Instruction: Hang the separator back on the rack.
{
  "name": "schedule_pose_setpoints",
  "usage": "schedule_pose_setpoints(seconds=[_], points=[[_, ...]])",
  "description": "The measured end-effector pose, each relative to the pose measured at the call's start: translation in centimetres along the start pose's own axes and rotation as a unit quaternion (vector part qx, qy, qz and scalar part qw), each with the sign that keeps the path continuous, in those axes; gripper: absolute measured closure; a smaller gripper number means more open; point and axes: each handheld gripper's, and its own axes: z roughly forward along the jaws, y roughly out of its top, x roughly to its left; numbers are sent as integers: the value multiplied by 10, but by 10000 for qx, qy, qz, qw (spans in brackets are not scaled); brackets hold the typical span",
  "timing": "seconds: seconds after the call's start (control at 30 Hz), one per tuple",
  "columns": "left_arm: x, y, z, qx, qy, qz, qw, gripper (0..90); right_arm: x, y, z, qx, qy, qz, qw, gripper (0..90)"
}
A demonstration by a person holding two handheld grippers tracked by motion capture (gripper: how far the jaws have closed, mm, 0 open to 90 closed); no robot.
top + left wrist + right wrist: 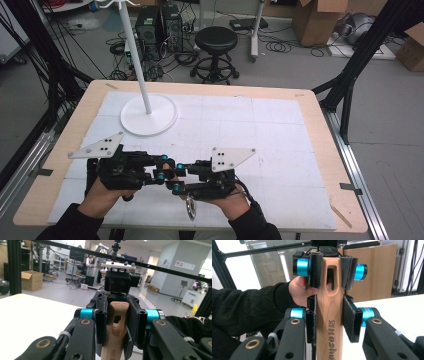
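Both grippers meet nose to nose low over the tabletop (280,125), sharing one wooden handle (329,315) that lies level between them. The right gripper (184,189) is clenched on the handle's lower stretch, its padded jaws pressing the printed flanks on both sides, while the metal ring (191,209) at the handle's tail hangs below the right hand (231,202). The left gripper (161,175) grasps the far end, its jaws clamped on the flanks beside the slot (330,277) cut through the wood; in the left gripper view the same slot sits squarely between the jaws. This looks like a handover from one gripper to the other, and the point to get right is that only one grip lets go at a time. Judging by the squared-up pads, the left hold seems firm enough, so the right jaws should open fully before either hand draws away, straight back along the handle's line, without twisting. Keep the handle level, so its ring end does not swing down. The white stand (148,114) waits well beyond the jaws.
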Motion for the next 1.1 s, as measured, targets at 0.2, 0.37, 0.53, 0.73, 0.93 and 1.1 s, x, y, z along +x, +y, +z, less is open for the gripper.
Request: schedule_pose_setpoints(seconds=[0.2,0.37,0.53,0.73,0.93,1.1], points=[[-2,4,1,64,202,19,9998,715,-2,0,0,-59,-38,139,9999,669],[-6,10,3,122,410,122,9990,716,-2,-1,-1,-19,-147,255,9996,570],[-8,18,1,110,615,73,9980,716,0,-2,-5,7,-288,312,9991,462],[-10,22,-4,-2,1208,41,9927,716,6,-7,-4,161,-989,280,9946,278],[-12,25,-4,-145,1535,52,9880,716,11,-14,1,340,-1459,167,9886,283],[-19,30,0,-122,1904,250,9813,716,14,-24,11,486,-1741,70,9835,284]])
